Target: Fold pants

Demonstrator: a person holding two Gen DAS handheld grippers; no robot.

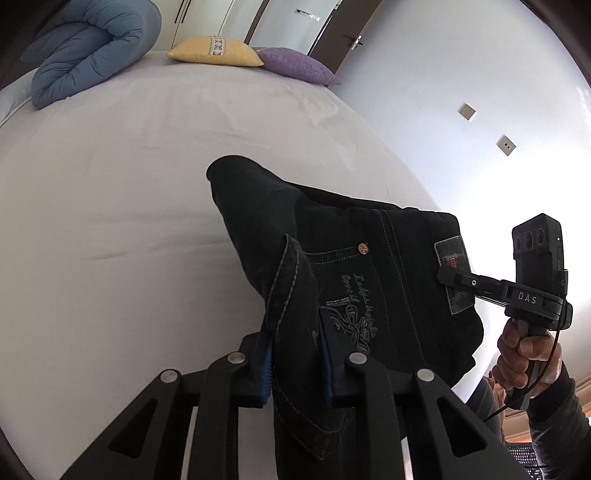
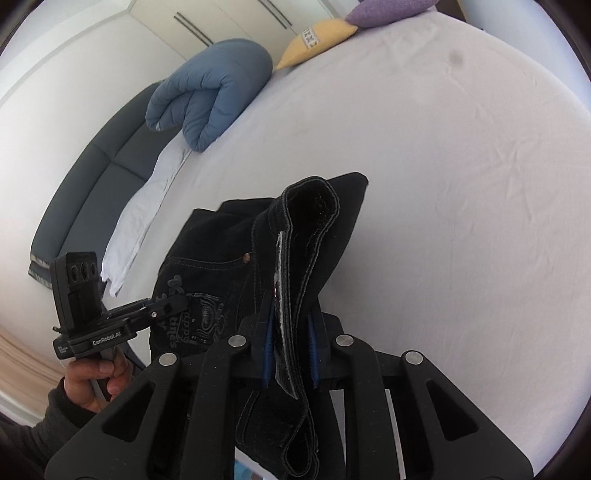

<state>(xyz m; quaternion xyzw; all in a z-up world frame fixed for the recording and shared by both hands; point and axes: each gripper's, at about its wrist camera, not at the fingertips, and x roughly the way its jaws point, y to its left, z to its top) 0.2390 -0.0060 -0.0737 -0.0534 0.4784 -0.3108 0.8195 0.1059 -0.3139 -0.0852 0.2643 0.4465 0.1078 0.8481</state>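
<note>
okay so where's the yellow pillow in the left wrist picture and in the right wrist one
Left wrist view: the yellow pillow lies at the top, left of centre, at the far end of the bed, touching the purple pillow on its right.
Right wrist view: the yellow pillow lies at the top, right of centre, tilted, just below the purple pillow.
Shared landmark: the rolled blue duvet, left of the yellow pillow in both.

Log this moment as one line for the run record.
step: lifting | left tongs: shut on pants | right tongs: shut on pants | pants: bunched over bed
</note>
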